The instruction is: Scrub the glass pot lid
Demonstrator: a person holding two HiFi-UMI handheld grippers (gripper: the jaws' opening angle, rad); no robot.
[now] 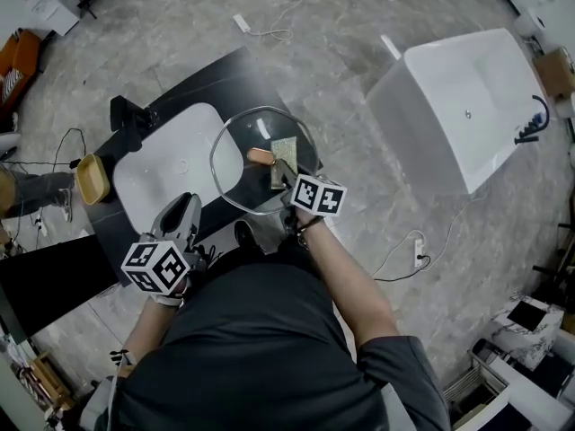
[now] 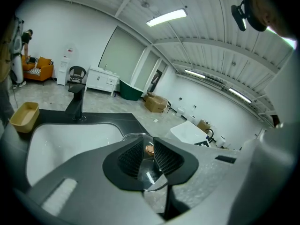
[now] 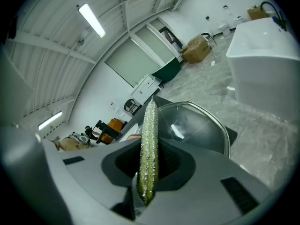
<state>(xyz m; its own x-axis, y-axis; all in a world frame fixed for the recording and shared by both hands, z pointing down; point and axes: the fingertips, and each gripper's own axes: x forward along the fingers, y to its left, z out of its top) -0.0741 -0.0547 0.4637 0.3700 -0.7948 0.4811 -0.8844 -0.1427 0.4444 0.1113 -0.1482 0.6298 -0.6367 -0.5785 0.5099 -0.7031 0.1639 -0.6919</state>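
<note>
**Sponge at the glass, rim pinched fast**

The left hand-held gripper [image 2: 148, 145] is pinching the rim of the glass pot lid [image 1: 241, 164], with its jaws drawn in until only the glass is parting them. The right hand-held gripper [image 3: 149, 146] is squeezing a green scrub sponge [image 3: 149, 114] edge-on, its jaws closed onto the sponge's faces. The lid is hanging tilted above the black surface [image 1: 238, 79], at the edge of the white sink basin [image 1: 162, 173].

By my judgement, the scrubbing is only getting going. Doing it well is calling for a firm left pinch, since one spot on the rim is carrying the whole lid and any push is levering against it. The sponge's broad face should be lying flat on the glass, working in short strokes round the wooden knob [image 1: 260, 155] and pressing lightly.

The head view is showing the sponge lying over the lid just beside the knob, a relation the right gripper view is hiding behind the sponge's own edge. Whether sponge and glass are touching, I cannot tell. Only the left gripper view is showing the rim actually sitting between the jaws.
</note>
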